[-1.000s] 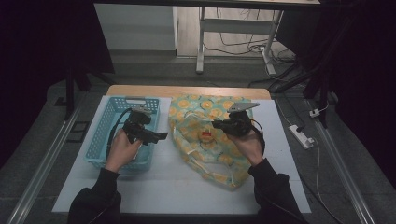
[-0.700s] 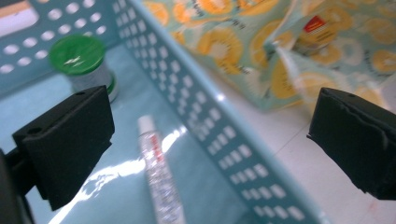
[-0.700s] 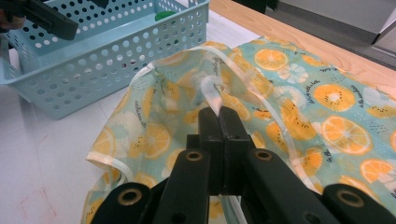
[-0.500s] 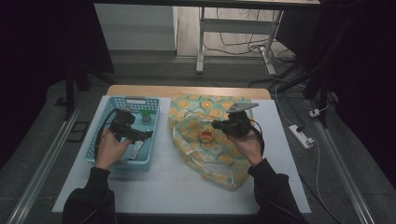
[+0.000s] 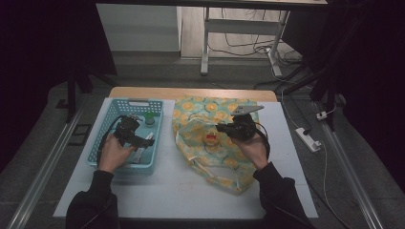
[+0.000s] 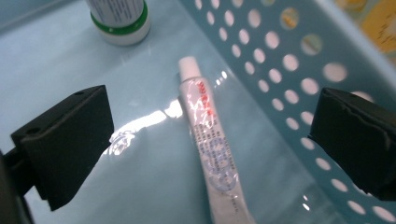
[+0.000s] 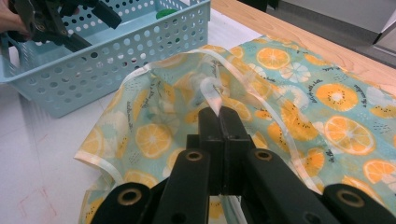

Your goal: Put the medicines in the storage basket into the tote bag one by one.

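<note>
A light blue perforated basket (image 5: 109, 125) stands at the table's left. On its floor lie a white tube (image 6: 208, 140) and a white bottle with a green band (image 6: 122, 21), also seen from above as the bottle (image 5: 150, 118). My left gripper (image 6: 212, 107) hangs low inside the basket, open, with one jaw on each side of the tube and neither touching it. A teal bag printed with orange slices (image 5: 210, 143) lies at the centre. My right gripper (image 7: 219, 113) is shut on the bag's pale rim strip and holds it raised, so the mouth gapes.
The basket's holed wall (image 6: 280, 70) runs close beside my left gripper's right jaw. White table surface (image 5: 181, 191) stretches toward the front edge. A power strip (image 5: 308, 139) lies on the floor at the right.
My left hand has moved left and down, from the basket's right side into the basket. The right hand and the bag have kept still.
</note>
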Demonstrator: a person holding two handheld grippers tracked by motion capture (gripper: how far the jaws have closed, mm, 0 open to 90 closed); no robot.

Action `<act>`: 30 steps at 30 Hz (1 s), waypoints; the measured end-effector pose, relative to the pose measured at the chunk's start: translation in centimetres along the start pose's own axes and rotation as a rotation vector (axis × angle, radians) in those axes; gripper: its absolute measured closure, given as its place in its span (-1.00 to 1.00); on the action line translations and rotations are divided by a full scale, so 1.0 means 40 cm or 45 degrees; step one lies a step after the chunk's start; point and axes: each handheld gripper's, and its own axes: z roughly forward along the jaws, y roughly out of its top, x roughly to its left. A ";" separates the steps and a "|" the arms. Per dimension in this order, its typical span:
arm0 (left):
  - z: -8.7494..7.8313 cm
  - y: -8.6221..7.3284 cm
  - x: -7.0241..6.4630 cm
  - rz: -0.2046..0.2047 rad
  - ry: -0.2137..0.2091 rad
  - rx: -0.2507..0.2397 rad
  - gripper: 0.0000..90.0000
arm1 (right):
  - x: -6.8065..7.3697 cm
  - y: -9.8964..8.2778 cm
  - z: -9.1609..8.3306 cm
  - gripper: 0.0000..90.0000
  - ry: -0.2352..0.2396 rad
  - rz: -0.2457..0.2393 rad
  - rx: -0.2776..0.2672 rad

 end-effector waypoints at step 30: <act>0.047 -0.004 -0.007 -0.013 -0.011 0.230 0.10 | -0.001 0.003 -0.005 1.00 -0.002 0.000 -0.006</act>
